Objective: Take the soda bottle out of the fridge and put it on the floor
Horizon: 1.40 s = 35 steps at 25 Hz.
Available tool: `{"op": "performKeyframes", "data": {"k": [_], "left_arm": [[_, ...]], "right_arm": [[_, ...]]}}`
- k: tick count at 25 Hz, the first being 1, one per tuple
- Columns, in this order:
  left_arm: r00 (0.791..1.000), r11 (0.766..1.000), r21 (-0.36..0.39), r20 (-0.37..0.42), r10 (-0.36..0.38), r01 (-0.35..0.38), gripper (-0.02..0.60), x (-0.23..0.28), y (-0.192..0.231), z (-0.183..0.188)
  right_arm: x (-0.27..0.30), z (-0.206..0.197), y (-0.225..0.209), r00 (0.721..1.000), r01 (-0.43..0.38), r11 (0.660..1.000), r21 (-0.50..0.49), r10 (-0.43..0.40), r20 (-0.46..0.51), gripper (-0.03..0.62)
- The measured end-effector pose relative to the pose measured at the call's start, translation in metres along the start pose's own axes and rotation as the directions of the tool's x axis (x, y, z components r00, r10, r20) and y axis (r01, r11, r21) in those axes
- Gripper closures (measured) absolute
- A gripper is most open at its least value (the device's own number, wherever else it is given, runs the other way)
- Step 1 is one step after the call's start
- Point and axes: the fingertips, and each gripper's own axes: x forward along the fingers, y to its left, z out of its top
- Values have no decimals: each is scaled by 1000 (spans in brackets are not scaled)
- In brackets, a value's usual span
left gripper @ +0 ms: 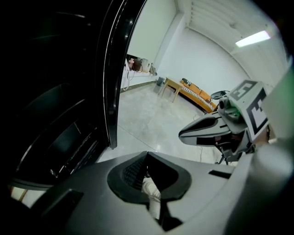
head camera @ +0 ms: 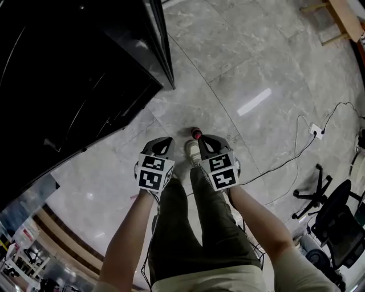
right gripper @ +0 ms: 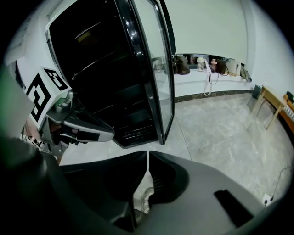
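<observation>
**Bottle down, grippers clear**

The soda bottle [head camera: 195,134] seems to stand on the floor [head camera: 245,63] just ahead of the person's shoe [head camera: 191,150], well apart from the open fridge [head camera: 85,68]. The left gripper [head camera: 166,140] and right gripper [head camera: 203,137] are both closed and empty. Lift them straight away from the cap and keep that foot planted.

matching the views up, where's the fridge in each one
head view: fridge fills the upper left
left gripper view: fridge fills the left half
right gripper view: fridge upper left to centre, door open
shared landmark: wooden table, top right in head view, centre in left, right edge in right
</observation>
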Motion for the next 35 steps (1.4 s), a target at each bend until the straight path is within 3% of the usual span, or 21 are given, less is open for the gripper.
{"op": "performKeyframes", "data": {"k": [3, 11, 16, 24, 35], "left_arm": [[999, 999, 30, 43, 16, -17, 575, -34, -3, 22], [986, 1000, 9, 168, 19, -20, 575, -156, -34, 80], [960, 998, 0, 276, 53, -55, 575, -226, -39, 131], [887, 995, -22, 450, 97, -98, 575, -352, -46, 181], [760, 958, 4, 609, 225, -286, 575, -523, -53, 209]], "right_arm": [[-33, 30, 14, 999, -4, 1000, 4, 4, 34, 590], [-133, 111, 63, 990, -41, 999, 9, 39, 137, 595], [-189, 171, 90, 970, -78, 997, -30, 83, 229, 597], [-280, 262, 155, 913, -141, 980, -138, 183, 364, 598], [-402, 367, 266, 780, -190, 918, -348, 356, 514, 597]]}}
